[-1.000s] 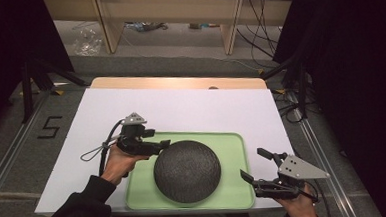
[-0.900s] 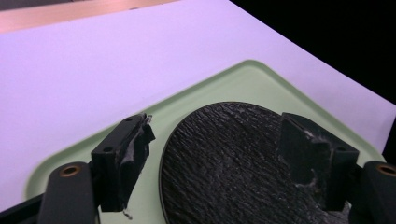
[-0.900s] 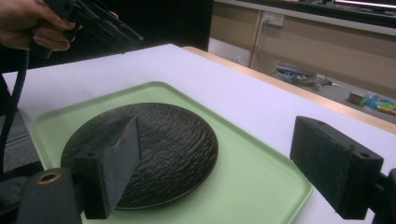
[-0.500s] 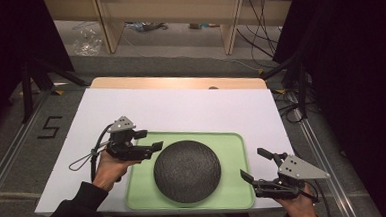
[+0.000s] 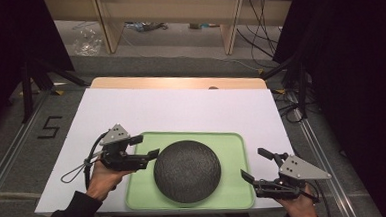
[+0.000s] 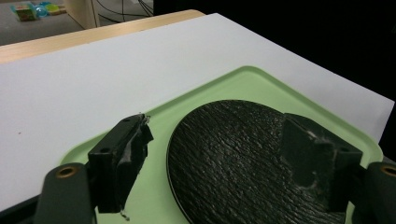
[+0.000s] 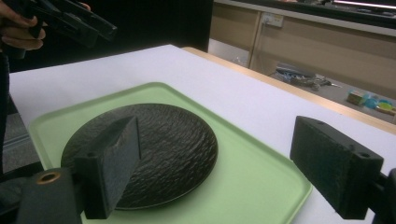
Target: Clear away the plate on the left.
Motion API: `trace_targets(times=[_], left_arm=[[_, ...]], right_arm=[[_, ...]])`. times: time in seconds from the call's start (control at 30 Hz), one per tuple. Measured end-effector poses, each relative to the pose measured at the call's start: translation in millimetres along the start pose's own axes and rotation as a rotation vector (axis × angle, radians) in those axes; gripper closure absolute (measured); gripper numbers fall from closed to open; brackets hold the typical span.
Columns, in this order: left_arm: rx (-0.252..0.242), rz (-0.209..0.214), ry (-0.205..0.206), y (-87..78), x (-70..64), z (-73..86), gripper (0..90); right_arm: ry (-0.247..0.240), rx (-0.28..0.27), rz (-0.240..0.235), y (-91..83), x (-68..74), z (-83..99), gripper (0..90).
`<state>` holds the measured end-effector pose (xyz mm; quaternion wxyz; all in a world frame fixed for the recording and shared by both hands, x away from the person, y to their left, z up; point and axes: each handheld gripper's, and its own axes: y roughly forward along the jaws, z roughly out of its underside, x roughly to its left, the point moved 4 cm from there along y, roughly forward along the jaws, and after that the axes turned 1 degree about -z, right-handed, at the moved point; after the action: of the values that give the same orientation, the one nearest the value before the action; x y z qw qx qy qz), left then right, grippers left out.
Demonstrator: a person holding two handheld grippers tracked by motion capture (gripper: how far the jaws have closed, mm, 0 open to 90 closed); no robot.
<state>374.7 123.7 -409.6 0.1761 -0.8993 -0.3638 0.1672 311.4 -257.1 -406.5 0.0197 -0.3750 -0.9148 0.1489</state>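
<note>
Since a second ago my left gripper drops to the plate's left edge | both jaws wide, empty | right gripper waits by tray corner | black textured plate sits mid green tray, ready for a rim grasp, I judge.

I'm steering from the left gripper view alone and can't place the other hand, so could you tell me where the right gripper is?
Observer: The right gripper hovers at the tray's near right corner, jaws open, holding nothing.
Operator: Thank you. Is my left gripper touching the plate?
Observer: I can't say for sure; in the high view the left gripper sits open by the left rim of the black plate, one jaw tip very near it.
Operator: Is there anything else on the table?
Observer: Only the white sheet under the tray, with the bare wooden table edge showing beyond it.
</note>
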Motion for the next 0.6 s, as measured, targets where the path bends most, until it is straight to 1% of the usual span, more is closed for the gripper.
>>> trace_targets(times=[0.07, 0.1, 0.17, 0.2, 0.23, 0.33, 0.37, 0.47, 0.5, 0.53, 0.57, 0.6], left_arm=[[-0.004, -0.031, 0.010, -4.3, 1.4, 1.9, 23.1], [-0.011, -0.043, 0.004, -6.5, 1.8, 2.9, 22.6], [-0.023, -0.038, 0.002, -10.5, 2.5, 4.4, 22.4], [-0.027, -0.042, 0.008, -12.5, 2.9, 5.1, 22.2], [-0.034, -0.042, 0.004, -13.8, 2.8, 6.0, 21.7], [-0.045, -0.046, 0.000, -18.0, 2.5, 9.5, 19.4], [-0.043, -0.049, 0.007, -19.3, 2.3, 11.0, 19.1], [-0.054, -0.065, 0.016, -24.0, 0.4, 15.2, 18.6], [-0.061, -0.070, 0.013, -25.8, -0.6, 16.6, 18.3], [-0.066, -0.079, 0.008, -27.6, -1.4, 18.5, 17.9], [-0.067, -0.079, 0.024, -30.0, -2.1, 20.9, 17.9], [-0.066, -0.088, 0.026, -32.2, -3.2, 23.2, 17.8]], right_arm=[[0.000, 0.003, 0.003, -0.4, 0.1, 0.0, 17.3], [0.001, 0.002, 0.000, -0.4, -0.1, 0.0, 17.3], [0.003, -0.002, 0.002, -0.1, -0.2, 0.1, 17.3], [0.001, -0.003, 0.003, -0.1, -0.2, 0.0, 17.3], [0.002, -0.005, 0.003, 0.2, 0.1, -0.1, 17.3], [0.000, 0.010, 0.007, -1.0, 0.4, 0.1, 17.3], [0.000, 0.010, 0.007, -1.0, 0.3, 0.1, 17.3], [0.000, 0.013, 0.006, -1.3, -0.2, 0.1, 17.3], [0.004, -0.004, 0.003, 0.2, 0.2, 0.0, 17.3], [0.000, 0.006, 0.011, -1.0, 0.2, 0.2, 17.3], [-0.004, 0.003, 0.012, -0.8, 0.0, 0.0, 17.3], [-0.003, 0.004, 0.012, -0.8, 0.2, 0.1, 17.2]])
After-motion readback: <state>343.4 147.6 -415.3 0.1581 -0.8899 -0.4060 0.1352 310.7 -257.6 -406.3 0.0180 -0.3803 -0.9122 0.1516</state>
